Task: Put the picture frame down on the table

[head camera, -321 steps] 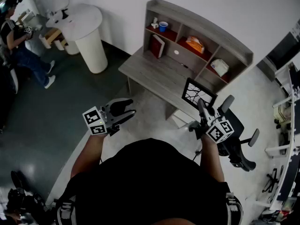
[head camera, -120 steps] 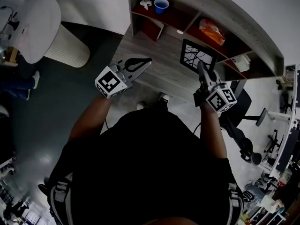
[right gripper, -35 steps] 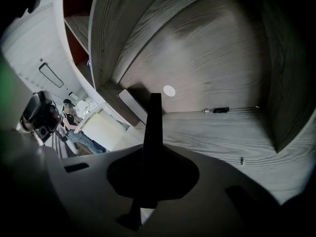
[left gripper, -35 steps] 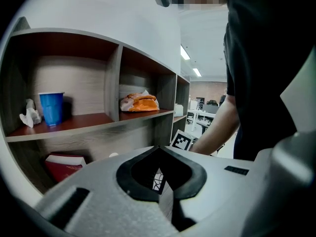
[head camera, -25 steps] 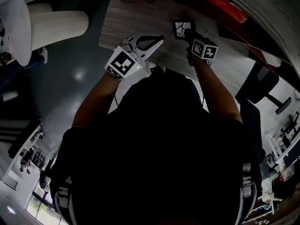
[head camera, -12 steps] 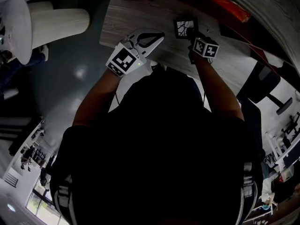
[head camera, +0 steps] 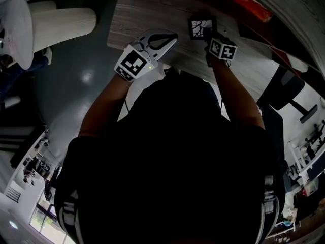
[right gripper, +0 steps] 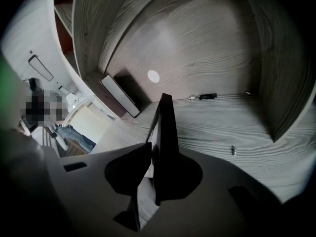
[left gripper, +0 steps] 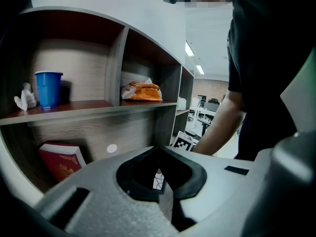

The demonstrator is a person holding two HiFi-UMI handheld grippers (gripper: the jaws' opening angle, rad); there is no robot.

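Note:
The black picture frame [head camera: 200, 27] with a white cracked-line picture stands upright on the grey wooden desk [head camera: 152, 14], in front of the shelf unit. In the right gripper view I see the picture frame [right gripper: 165, 127] edge-on between the jaws of my right gripper [right gripper: 150, 144]. Those jaws have just been opening, and a thin gap shows beside the frame. The head view shows my right gripper [head camera: 207, 34] just behind the frame. My left gripper [head camera: 172, 37] hovers shut and empty over the desk's near edge, left of the frame. My left gripper [left gripper: 159, 151] points at the shelves.
The shelf unit holds a blue cup [left gripper: 48, 88], an orange packet [left gripper: 143, 90] and a red book [left gripper: 61, 162]. A small black item [right gripper: 207, 97] and a screw [right gripper: 233, 151] lie on the desk. A white round table [head camera: 20, 24] stands left, an office chair [head camera: 284, 90] right.
Seconds ago the frame was carried in the air towards the desk; now it rests on the desk. Over the last second both hands barely moved.

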